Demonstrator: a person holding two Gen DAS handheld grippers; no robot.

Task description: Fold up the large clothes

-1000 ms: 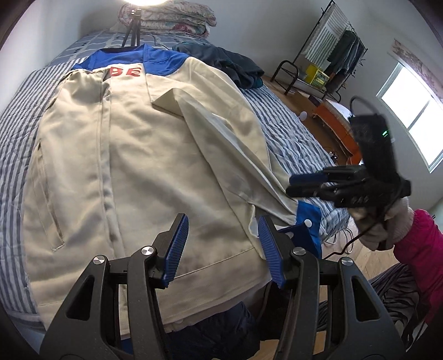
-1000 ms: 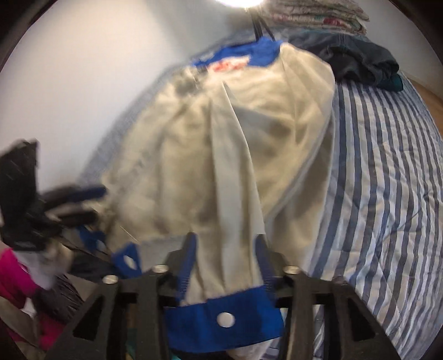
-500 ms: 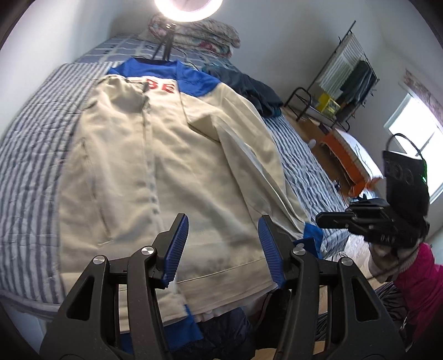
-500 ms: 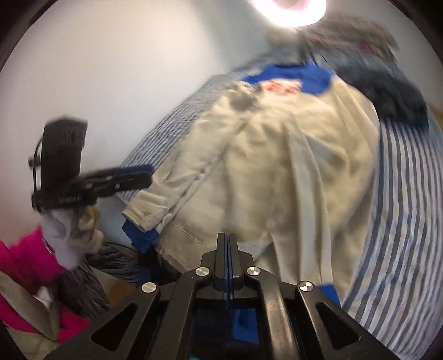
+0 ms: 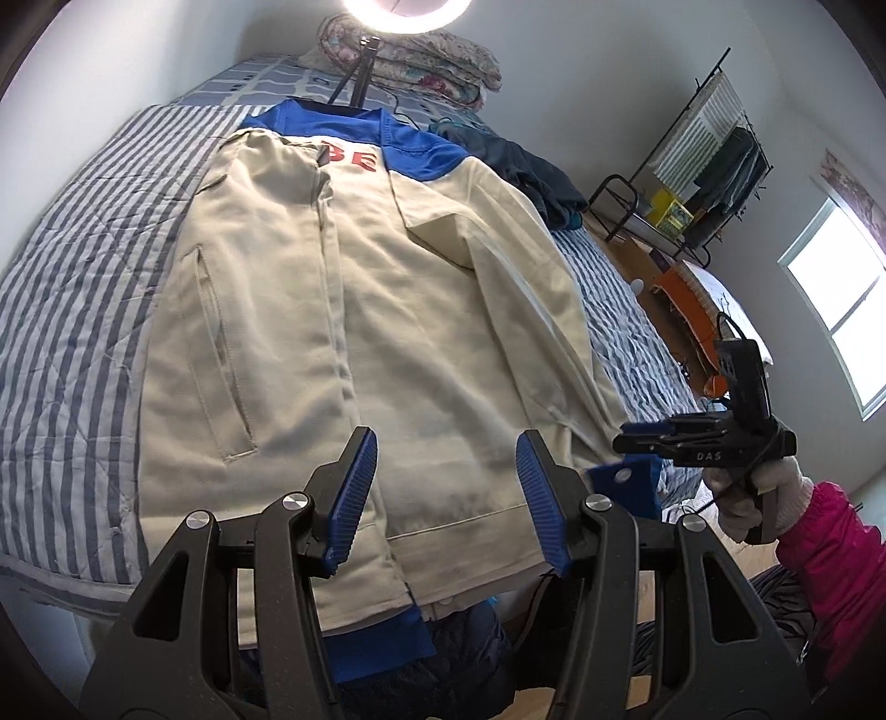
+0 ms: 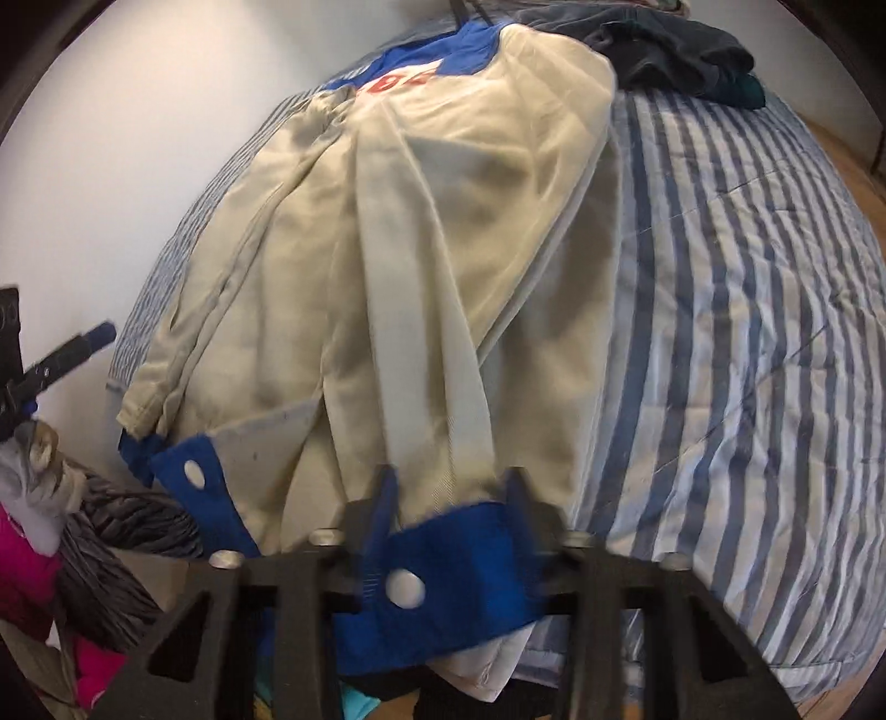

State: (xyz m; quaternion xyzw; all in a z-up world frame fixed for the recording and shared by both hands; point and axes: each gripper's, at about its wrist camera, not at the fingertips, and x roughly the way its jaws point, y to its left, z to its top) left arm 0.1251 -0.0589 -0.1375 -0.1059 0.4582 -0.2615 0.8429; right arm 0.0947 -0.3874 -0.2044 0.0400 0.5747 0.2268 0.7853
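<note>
1. The left gripper (image 5: 446, 493) hovers over the near hem of the jacket (image 5: 354, 332), jaws spread wide, with nothing between its ribbed blue pads (image 5: 354, 487).
2. The right gripper (image 6: 448, 515) has its jaws parted on either side of the blue sleeve cuff (image 6: 443, 581); the picture is blurred there, and I cannot tell whether the pads touch or pinch the cloth. A silver snap button (image 6: 406, 588) sits on the cuff, low between the fingers.
3. From the left wrist view, the right gripper (image 5: 637, 437) shows at the bed's right edge, held in a hand in a white glove (image 5: 758, 493) with a pink sleeve (image 5: 836, 559) behind it; the blue cuff (image 5: 623, 482) hangs just below its tips.
4. The cream jacket lies front side up on the striped blanket (image 5: 72, 299), its hem at the near edge of the bed and its blue yoke (image 5: 354, 133) with red letters at the far end. The sleeve (image 6: 421, 310) runs from the shoulder down along the body to the cuff.
5. Beyond the jacket's right shoulder lies a dark bundle of clothes (image 5: 526, 171).
6. At the head of the bed, a small tripod (image 5: 357, 72) stands before folded floral bedding (image 5: 421, 55), under a ring light (image 5: 407, 5).
7. Far right: a black clothes rack (image 5: 703, 166) and a bright window (image 5: 841, 327).
</note>
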